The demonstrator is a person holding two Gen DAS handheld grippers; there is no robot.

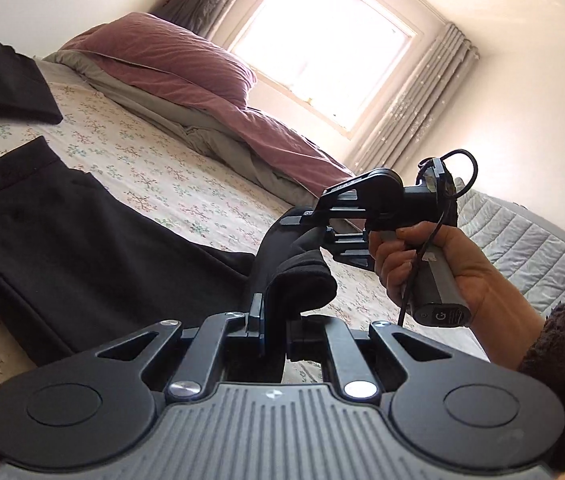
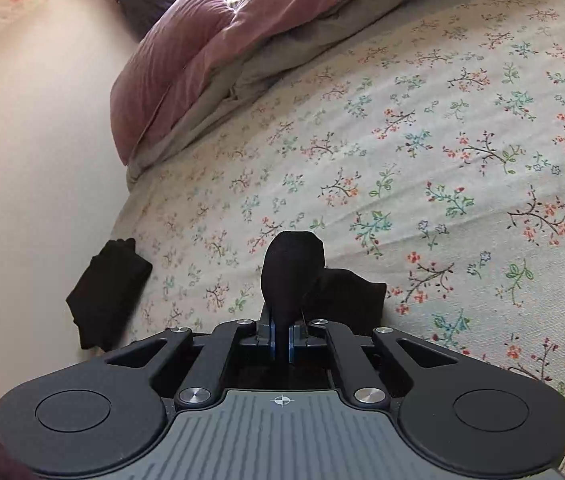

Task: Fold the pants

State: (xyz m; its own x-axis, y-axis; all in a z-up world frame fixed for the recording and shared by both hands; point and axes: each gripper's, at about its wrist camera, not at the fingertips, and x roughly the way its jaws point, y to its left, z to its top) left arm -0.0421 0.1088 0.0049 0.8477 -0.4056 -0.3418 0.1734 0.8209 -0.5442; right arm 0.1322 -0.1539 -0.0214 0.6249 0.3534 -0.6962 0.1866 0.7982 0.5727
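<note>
Black pants (image 1: 62,248) lie flat on the floral bedsheet (image 1: 154,168), waistband at the left, legs running toward my grippers. My left gripper (image 1: 276,320) is shut on the pants' leg end (image 1: 298,276), lifted off the bed. My right gripper (image 1: 306,232), held in a hand, is shut on the same lifted end just beyond it. In the right wrist view my right gripper (image 2: 281,340) is shut on a bunched fold of the black fabric (image 2: 290,272) above the sheet.
A folded black garment (image 1: 6,80) lies at the far left of the bed, also in the right wrist view (image 2: 106,300). A mauve duvet and pillow (image 1: 186,76) are piled along the far side under the window. A quilted grey cover (image 1: 530,248) lies to the right.
</note>
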